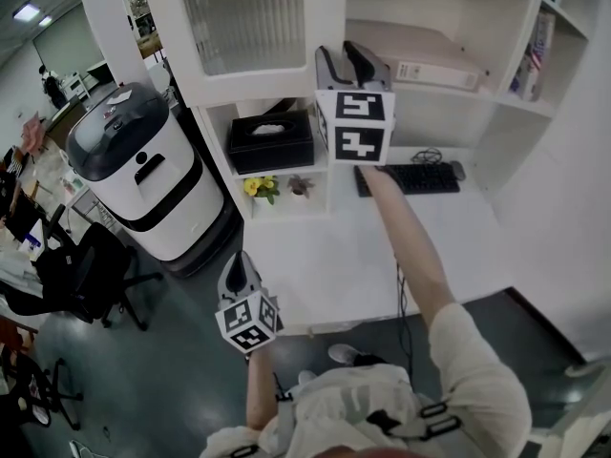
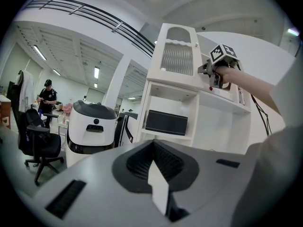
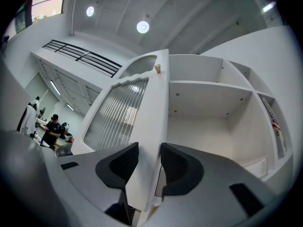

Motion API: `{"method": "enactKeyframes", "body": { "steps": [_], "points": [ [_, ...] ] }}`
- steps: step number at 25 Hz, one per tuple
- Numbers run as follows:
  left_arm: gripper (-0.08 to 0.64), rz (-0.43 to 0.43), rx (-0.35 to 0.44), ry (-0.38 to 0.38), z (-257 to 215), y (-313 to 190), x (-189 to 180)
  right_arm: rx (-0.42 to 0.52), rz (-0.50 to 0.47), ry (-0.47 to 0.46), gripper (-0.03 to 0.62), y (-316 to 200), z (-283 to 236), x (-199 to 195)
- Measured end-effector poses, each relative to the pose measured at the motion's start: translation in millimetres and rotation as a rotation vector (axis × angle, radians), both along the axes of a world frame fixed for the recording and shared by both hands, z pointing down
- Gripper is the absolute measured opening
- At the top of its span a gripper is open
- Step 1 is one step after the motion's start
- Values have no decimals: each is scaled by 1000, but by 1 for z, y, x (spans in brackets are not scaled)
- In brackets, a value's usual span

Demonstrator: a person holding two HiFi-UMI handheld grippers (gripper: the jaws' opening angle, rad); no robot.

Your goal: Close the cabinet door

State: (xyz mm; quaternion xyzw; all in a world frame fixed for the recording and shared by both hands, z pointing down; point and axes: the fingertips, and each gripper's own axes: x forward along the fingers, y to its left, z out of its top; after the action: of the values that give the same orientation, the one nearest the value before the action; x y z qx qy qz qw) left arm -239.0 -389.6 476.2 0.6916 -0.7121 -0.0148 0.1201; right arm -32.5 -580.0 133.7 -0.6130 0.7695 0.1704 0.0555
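Now the cabinet door (image 3: 149, 112) is pinched at its edge by the right gripper (image 3: 149, 155), mid-frame. It should be swung steadily rightward against the shelves (image 3: 208, 86); the left gripper (image 2: 154, 157) is closed, empty.

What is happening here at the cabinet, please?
A person works with two hand-held grippers. The right gripper is clamped on the free edge of the open cabinet door, the one with the ribbed glass. The door is not yet closed. The left gripper is held low, shut and empty.

white cabinet door (image 1: 243, 22), ribbed glass, open
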Motion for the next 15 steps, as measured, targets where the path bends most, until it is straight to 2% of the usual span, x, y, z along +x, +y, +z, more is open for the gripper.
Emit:
{"method": "enactKeyframes", "body": {
  "steps": [15],
  "points": [
    [5, 1, -7, 2, 3, -4, 2, -15, -6, -19, 135, -19, 1, 1]
  ]
}}
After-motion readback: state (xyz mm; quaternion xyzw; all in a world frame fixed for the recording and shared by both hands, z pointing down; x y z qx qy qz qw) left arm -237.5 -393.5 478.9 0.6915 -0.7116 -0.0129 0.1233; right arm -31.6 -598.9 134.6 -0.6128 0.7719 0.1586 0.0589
